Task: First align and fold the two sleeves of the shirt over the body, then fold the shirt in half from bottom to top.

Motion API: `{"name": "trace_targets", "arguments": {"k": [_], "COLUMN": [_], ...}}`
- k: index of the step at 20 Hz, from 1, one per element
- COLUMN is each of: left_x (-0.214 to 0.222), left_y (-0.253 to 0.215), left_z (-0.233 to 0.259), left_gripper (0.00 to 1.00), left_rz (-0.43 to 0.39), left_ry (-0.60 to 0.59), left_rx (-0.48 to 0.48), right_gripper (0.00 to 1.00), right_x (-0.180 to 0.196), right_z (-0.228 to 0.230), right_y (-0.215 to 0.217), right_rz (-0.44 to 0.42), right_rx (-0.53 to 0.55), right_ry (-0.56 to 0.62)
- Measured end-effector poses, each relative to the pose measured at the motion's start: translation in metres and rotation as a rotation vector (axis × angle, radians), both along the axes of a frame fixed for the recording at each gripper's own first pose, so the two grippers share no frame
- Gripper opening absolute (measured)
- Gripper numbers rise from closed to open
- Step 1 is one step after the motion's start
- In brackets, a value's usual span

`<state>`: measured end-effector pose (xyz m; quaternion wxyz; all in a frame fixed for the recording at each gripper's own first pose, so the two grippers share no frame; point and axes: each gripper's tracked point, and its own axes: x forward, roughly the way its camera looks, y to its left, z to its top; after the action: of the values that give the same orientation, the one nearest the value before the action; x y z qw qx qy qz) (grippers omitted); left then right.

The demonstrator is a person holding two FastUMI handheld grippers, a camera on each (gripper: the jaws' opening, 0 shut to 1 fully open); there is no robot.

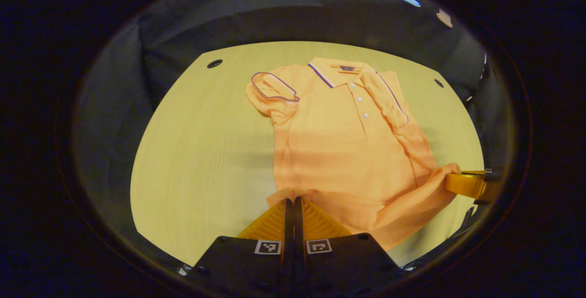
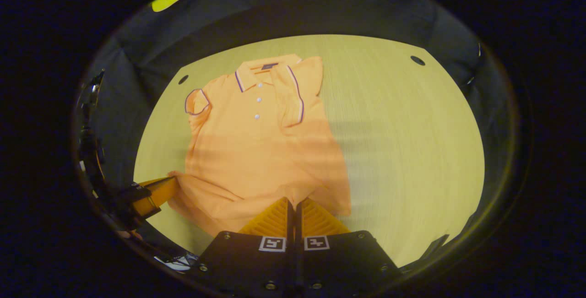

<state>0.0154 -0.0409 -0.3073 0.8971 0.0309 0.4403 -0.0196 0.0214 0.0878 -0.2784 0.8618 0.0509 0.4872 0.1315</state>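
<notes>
Two hand-held grippers, left and right, are each pinching the shirt hem, readying my bottom-to-top fold.

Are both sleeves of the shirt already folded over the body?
Yes. On the shirt, both sleeves lie folded inward over the body.

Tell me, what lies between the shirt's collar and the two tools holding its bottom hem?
The shirt's own body, with both sleeves folded over it and a row of buttons, seen in both views. The left tool and right tool pinch the hem.
</notes>
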Motion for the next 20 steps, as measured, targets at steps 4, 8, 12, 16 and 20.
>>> {"name": "trace_targets", "arguments": {"k": [4,8,12,16,20], "left_x": [0.063,0.125,0.183,0.232,0.272], "left_y": [0.006,0.014,0.012,0.006,0.002], "left_z": [0.024,0.045,0.058,0.067,0.07], "left_gripper": [0.05,0.05,0.05,0.05,0.06], "left_rz": [0.027,0.041,0.038,0.035,0.02], "left_ry": [-0.061,-0.112,-0.153,-0.192,-0.22], "left_rx": [-0.018,-0.025,-0.031,-0.042,-0.043], "right_gripper": [0.0,0.0,0.0,0.0,0.0], "right_x": [0.063,0.119,0.17,0.216,0.254], "right_z": [0.019,0.037,0.053,0.061,0.068], "right_y": [0.006,0.011,0.017,0.02,0.021], "right_rz": [-0.005,-0.017,-0.039,-0.067,-0.091], "right_rx": [0.013,0.03,0.051,0.071,0.084], "right_ry": [-0.058,-0.104,-0.145,-0.177,-0.211]}}
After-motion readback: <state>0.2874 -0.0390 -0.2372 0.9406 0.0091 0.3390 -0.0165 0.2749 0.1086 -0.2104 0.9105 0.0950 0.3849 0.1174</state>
